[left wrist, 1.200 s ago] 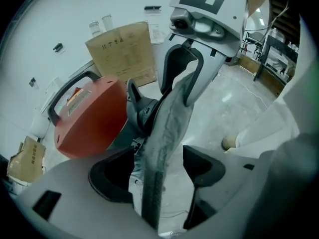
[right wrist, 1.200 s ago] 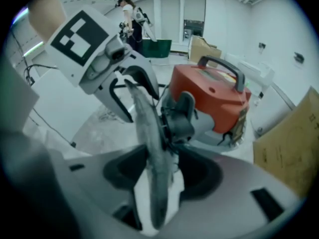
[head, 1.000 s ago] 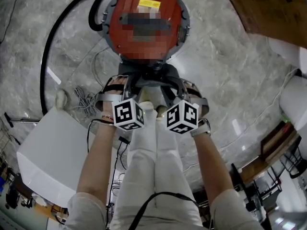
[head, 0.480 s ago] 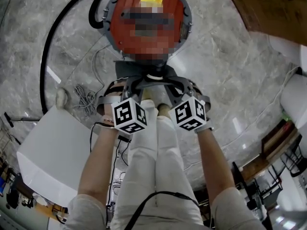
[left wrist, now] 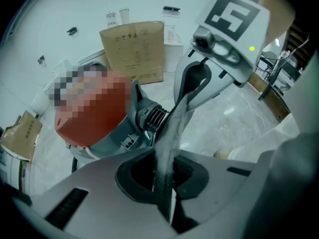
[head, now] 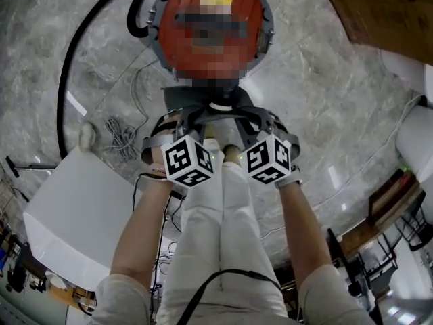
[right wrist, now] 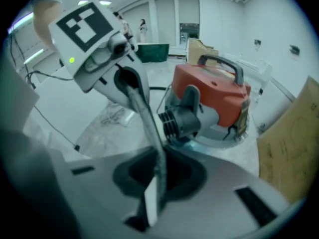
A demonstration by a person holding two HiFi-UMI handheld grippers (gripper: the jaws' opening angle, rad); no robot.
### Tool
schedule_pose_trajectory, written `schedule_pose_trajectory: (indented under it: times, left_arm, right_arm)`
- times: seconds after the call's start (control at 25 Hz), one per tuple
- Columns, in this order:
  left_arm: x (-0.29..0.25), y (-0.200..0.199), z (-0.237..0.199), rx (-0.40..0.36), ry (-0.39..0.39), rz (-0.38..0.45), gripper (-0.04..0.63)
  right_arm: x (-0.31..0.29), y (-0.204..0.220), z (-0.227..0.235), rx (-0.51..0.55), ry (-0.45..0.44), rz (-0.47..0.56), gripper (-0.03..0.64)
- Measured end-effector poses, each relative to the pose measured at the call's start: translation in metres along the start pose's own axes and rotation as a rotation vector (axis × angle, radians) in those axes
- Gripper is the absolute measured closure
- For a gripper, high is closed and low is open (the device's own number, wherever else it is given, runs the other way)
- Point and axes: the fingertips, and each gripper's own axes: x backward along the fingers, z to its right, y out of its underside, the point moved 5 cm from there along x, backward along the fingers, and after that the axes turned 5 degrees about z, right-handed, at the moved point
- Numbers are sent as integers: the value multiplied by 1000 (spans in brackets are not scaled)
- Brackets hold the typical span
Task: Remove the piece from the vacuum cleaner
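The red vacuum cleaner (head: 256, 46) stands on the floor in front of me, its grey ribbed port (right wrist: 174, 118) facing my grippers. A thin grey piece (left wrist: 172, 128) runs edge-on from one gripper to the other, just in front of that port. My left gripper (left wrist: 162, 183) is shut on one end of it. My right gripper (right wrist: 157, 178) is shut on the other end (right wrist: 147, 118). In the head view both grippers, left (head: 196, 124) and right (head: 247, 124), sit side by side above the person's legs.
A black hose (head: 67, 66) loops from the vacuum round the left. A loose cable bundle (head: 122, 141) lies on the marble floor. A white board (head: 74, 215) lies at the lower left. A cardboard box (left wrist: 134, 49) stands behind the vacuum.
Both grippers' jaws have closed onto the thin grey piece. The marker cubes have shifted slightly right and forward, toward the vacuum.
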Motion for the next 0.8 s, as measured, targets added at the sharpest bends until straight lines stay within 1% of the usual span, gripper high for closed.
schedule_pose_trajectory:
  times: [0.08,0.16,0.28,0.36,0.44,0.56,0.68,0.8]
  left_arm:
    - [-7,6,0,40,6,-25,561]
    - [-15,11,1,58,15,-54,561]
    - [-24,14,2,93,27,-73,561]
    - [-26,14,2,133,35,-72,561]
    - [-23,14,2,156,42,-75,561]
    - [-11,11,3,143,31,-81,561]
    - [2,3,5,149,19,-57,561]
    - [11,-5,8,121,4,-41,561]
  right_arm:
    - [5,-7,-3,72,23,-23,580]
    - [10,-14,-7,125,43,-35,581]
    - [13,-20,-10,178,64,-49,584]
    - [12,-20,-10,184,63,-51,584]
    - [11,-17,-9,162,52,-46,584]
    - [7,-11,-7,114,38,-37,584]
    - [4,-1,-5,35,31,-28,584]
    - [-3,7,-2,-48,25,-26,584]
